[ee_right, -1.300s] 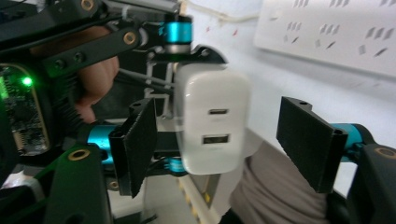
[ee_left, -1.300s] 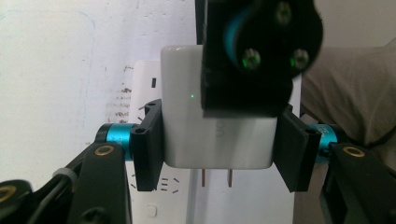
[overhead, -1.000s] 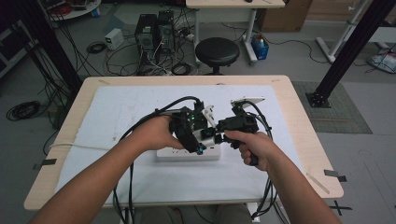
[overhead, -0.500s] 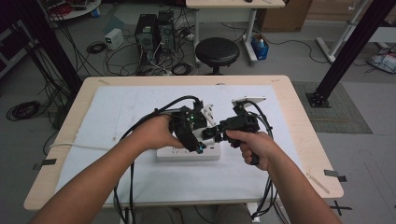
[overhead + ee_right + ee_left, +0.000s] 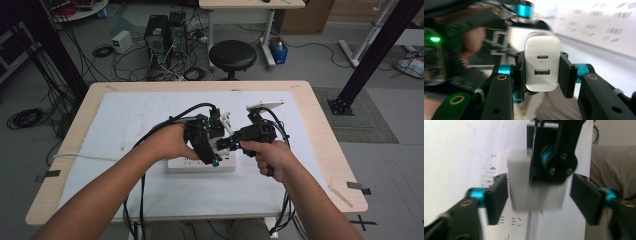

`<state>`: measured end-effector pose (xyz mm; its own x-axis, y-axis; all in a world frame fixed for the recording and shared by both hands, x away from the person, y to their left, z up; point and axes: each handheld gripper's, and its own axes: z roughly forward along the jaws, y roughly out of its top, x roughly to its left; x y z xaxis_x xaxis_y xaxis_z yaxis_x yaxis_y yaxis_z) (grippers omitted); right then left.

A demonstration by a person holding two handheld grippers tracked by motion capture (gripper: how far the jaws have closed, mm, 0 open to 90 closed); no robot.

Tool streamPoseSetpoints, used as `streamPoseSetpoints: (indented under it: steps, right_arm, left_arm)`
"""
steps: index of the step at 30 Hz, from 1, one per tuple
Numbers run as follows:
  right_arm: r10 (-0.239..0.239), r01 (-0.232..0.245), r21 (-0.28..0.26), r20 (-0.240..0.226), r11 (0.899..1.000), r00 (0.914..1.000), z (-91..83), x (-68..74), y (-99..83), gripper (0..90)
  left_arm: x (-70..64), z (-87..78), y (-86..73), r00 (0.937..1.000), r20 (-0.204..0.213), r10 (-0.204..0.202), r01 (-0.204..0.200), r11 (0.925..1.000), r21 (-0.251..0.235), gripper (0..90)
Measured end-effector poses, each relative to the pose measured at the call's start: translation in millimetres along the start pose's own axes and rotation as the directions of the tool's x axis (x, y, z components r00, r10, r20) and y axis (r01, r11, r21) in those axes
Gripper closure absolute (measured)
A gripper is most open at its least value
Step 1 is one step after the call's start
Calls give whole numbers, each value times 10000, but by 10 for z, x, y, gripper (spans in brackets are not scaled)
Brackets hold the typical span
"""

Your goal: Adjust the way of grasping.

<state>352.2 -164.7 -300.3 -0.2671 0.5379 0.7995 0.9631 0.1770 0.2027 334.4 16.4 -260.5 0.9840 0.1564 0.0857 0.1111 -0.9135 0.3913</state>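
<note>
Steadiness matters most as we bring the white charger (image 5: 542,65) over the white power strip (image 5: 200,163) that lies on the surface (image 5: 305,100) at the centre of the high view. We should keep the right gripper (image 5: 542,75) level, line the charger's plug side squarely with a socket, and press straight down without twisting; judging from the gripper views, the handoff zone is crowded, so we would hold the left gripper (image 5: 539,197) clear of the charger's sides. The right fingers (image 5: 566,75) clamp the charger from both flanks. The left fingers (image 5: 496,197) stand wide, one on each side of the charger and, as far as the blur allows, not pressing it. The charger is a rounded white block, glossy, with two ports on its facing end, one oval above one rectangular.
</note>
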Motion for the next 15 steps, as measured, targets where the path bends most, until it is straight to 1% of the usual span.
streamPoseSetpoints:
  steps: [1,2,3,4,5,6,7,8,9,10,11,13,15]
  right_arm:
    - [-13,13,40,146,10000,9999,-10,1,0,621]
    - [-116,114,37,467,9999,9988,-30,16,-4,621]
    - [-206,202,67,606,9998,9979,-48,23,-5,621]
    - [-286,287,-3,757,9996,9967,-66,30,-5,621]
    - [-354,360,-42,918,9993,9951,-89,39,-4,621]
    - [-461,469,-50,1097,9989,9929,-103,47,-4,621]
    - [-612,613,41,1460,9981,9874,-127,71,-1,621]
    - [-729,718,122,1678,9973,9831,-146,92,1,621]
    - [-901,886,165,1942,9959,9768,-162,110,2,621]
    - [-936,913,208,2101,9956,9732,-175,127,7,621]
    - [-1047,1015,257,2340,9945,9666,-195,146,12,621]
    - [-1263,1213,350,2875,9920,9494,-240,184,26,621]
    - [-1402,1369,328,3193,9900,9372,-284,208,41,621]
  left_arm:
    - [12,-8,-14,9999,22,-168,168,9998,99,296]
    - [33,-22,-29,9995,81,-297,295,9993,217,296]
    - [60,-35,-47,9987,121,-489,485,9982,343,290]
    - [85,-46,-68,9971,157,-747,740,9963,447,269]
    - [105,-57,-84,9964,194,-828,816,9951,562,267]
    - [124,-78,-115,9946,189,-1019,1002,9920,764,266]
    - [144,-98,-141,9932,208,-1144,1119,9889,978,266]
    - [164,-113,-170,9915,199,-1288,1257,9853,1154,264]
    - [179,-127,-193,9899,154,-1409,1377,9818,1305,242]
    - [194,-148,-224,9876,101,-1567,1536,9771,1472,233]
    - [209,-172,-253,9863,17,-1648,1623,9732,1628,233]
    - [238,-231,-322,9808,6,-1951,1915,9633,1879,232]
    - [261,-282,-382,9759,-24,-2180,2139,9553,2040,233]
